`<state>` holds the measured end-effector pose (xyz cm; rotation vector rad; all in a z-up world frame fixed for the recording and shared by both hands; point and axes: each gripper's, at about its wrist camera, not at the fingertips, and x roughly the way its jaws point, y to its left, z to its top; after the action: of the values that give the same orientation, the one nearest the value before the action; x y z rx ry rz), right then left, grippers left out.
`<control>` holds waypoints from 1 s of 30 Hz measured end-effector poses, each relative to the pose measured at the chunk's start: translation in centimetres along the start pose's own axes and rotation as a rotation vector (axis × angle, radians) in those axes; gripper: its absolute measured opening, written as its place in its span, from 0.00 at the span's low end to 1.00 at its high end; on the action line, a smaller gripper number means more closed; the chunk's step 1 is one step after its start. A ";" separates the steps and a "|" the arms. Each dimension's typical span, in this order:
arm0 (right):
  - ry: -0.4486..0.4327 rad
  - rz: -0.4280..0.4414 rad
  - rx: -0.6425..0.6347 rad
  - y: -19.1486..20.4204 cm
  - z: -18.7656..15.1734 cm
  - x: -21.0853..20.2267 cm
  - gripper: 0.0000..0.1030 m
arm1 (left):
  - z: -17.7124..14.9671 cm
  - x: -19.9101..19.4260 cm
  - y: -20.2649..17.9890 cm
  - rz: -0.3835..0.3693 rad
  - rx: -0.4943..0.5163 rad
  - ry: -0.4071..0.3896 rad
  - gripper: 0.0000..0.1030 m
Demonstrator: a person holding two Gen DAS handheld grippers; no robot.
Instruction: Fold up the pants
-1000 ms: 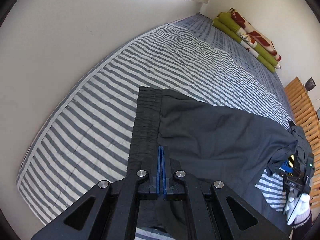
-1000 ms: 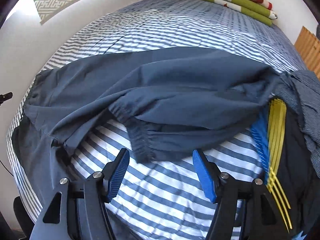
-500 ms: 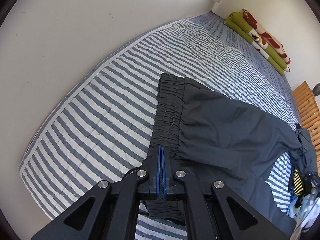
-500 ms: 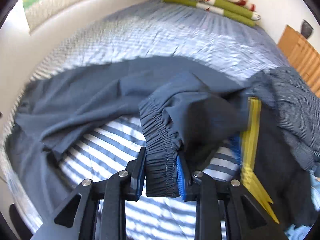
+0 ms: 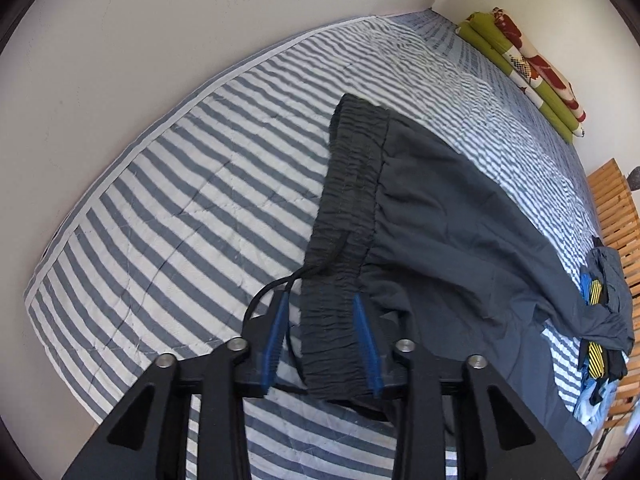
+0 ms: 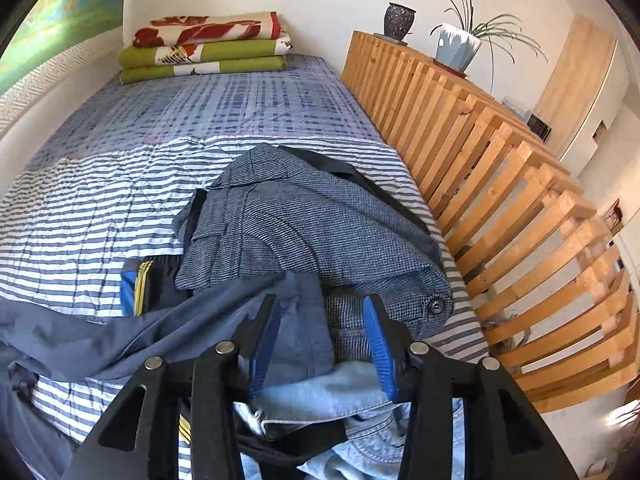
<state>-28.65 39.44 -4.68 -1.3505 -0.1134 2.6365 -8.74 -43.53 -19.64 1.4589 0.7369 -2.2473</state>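
On striped bed (image 5: 192, 208), dark pants (image 5: 448, 216) lie spread flat, waistband (image 5: 348, 216) toward left gripper (image 5: 322, 338). Left gripper jaws apart, straddling waistband end, gripping nothing; drawstring (image 5: 276, 292) looped beside left finger. Right gripper (image 6: 322, 346) also wide open, empty, hovering over clothes pile (image 6: 316, 224) by wooden rail (image 6: 500, 184), pant leg end (image 6: 160, 328) draped just below. Risk: leg end tangled with pile, so pull could drag other garments along; drawstring may snag finger; loose cloth may bunch, skewing fold.
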 end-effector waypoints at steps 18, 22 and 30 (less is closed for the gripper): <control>0.190 0.561 -0.869 29.7 -29.7 -8.4 0.55 | -7.5 1.1 0.1 -0.151 0.041 -0.004 0.59; 0.228 0.569 -0.940 32.4 -33.0 -8.0 0.55 | -7.2 3.1 -0.8 -0.183 0.007 -0.022 0.53; 0.182 0.482 -1.023 33.8 -35.5 -7.5 0.64 | -3.9 0.5 -2.8 -0.154 0.047 -0.122 0.01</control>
<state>0.32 4.40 -24.50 -2.0841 -1.4318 2.8959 -7.64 -38.93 -20.74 1.3114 0.7866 -2.4606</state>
